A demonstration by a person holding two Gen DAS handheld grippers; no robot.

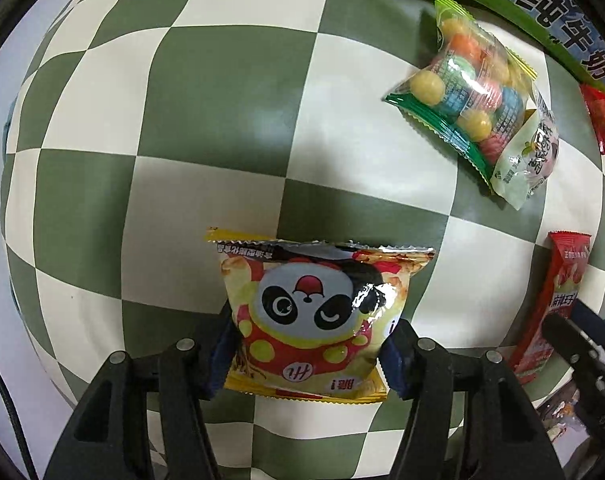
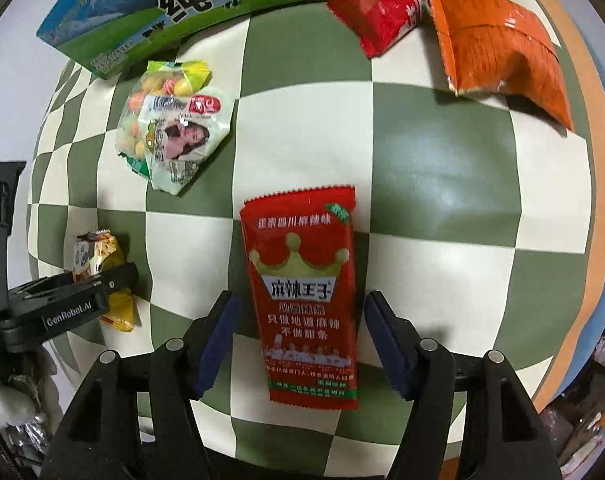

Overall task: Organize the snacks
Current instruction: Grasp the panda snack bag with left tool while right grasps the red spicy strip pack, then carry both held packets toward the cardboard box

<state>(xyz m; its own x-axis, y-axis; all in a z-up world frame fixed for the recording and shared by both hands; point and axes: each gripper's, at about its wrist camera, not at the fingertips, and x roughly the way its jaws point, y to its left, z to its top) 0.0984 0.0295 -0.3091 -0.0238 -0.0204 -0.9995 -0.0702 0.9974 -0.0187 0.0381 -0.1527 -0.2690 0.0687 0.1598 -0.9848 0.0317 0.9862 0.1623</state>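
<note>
The left gripper (image 1: 307,350) points straight down at the checkered desk (image 1: 230,92), and the panda snack bag (image 1: 314,320) sits between its jaws: both blue pads press into the bag's sides, so the jaws are clamped on it across its width. The bag lies face up on a pale square, its crimped top edge pointing away from the gripper. The right gripper (image 2: 298,344) also points straight down, over the red spicy-strip packet (image 2: 302,300); that packet lies flat between the jaws with its long side running away from the camera. A strip of cloth shows between each pad and the packet's edges, so these jaws stand apart and do not touch it. In the right wrist view the left gripper (image 2: 62,304) shows near the desk's left edge with the panda snack bag (image 2: 98,264) under it, well apart from the red packet. Toward the far edge of the desk stands a milk carton box (image 2: 142,20) printed in blue and green. Just in front of it lies a clear candy bag (image 1: 462,92) of coloured balls, and a pale green packet (image 2: 182,140) rests partly on top of it. Near the far right corner lie a red bag (image 2: 382,8) and an orange bag (image 2: 502,48), touching each other.
</note>
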